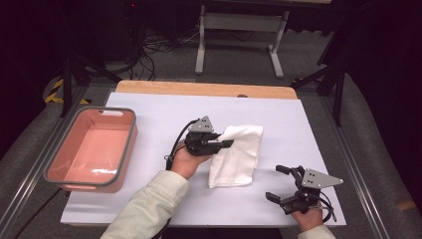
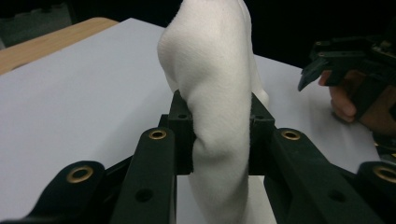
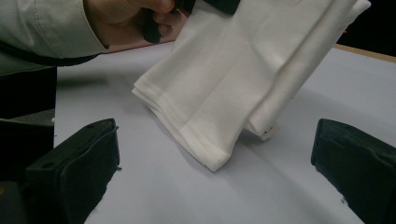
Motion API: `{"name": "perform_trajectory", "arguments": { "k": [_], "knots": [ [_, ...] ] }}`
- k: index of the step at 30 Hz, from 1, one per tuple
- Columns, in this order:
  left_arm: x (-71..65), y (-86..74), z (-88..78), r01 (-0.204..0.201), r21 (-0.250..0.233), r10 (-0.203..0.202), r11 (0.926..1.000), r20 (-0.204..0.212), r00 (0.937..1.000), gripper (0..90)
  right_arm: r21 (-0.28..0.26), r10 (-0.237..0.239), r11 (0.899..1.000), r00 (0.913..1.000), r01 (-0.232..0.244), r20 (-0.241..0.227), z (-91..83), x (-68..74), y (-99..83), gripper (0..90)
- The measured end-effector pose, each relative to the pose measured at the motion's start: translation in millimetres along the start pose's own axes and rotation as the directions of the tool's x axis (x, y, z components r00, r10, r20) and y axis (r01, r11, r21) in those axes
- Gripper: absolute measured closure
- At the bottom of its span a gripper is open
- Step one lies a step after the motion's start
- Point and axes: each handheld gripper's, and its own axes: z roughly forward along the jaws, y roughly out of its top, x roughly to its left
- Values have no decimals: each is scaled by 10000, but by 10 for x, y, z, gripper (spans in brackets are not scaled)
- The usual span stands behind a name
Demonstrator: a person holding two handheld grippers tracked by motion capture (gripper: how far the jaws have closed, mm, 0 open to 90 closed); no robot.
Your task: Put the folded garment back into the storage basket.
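Folded white cloth at mid tabletop, far left edge pinched and raised by left gripper, jaws clenched on it, probably for unfolding or lifting; right gripper near right, jaws released, ready to assist; pink basin well apart at left.

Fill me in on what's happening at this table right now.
A person works at a white table with tongs in each hand. The left tongs are shut on a folded white cloth, lifting one edge while the rest lies on the table. The right tongs wait open nearby, holding nothing. A pink bin sits empty at the left.
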Motion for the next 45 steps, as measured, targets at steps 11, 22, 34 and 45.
{"name": "perform_trajectory", "arguments": {
  "k": [11,22,34,45],
  "knots": [
    [-81,133,-216,-267,-479,306,9985,828,9961,715,-77,-12,10000,10000,12,-1,-13,7,3,16],
    [-70,233,-434,-533,-834,636,9951,1263,9899,716,-57,-8,10000,10000,8,9,-14,4,2,16],
    [-68,326,-714,-839,-1076,992,9906,1459,9843,717,-56,2,10000,10000,-2,22,-15,1,0,16],
    [-15,297,-1090,-788,-1261,943,9889,1229,9879,717,-14,3,10000,10000,-3,42,-7,-2,-2,16]
  ]
}}
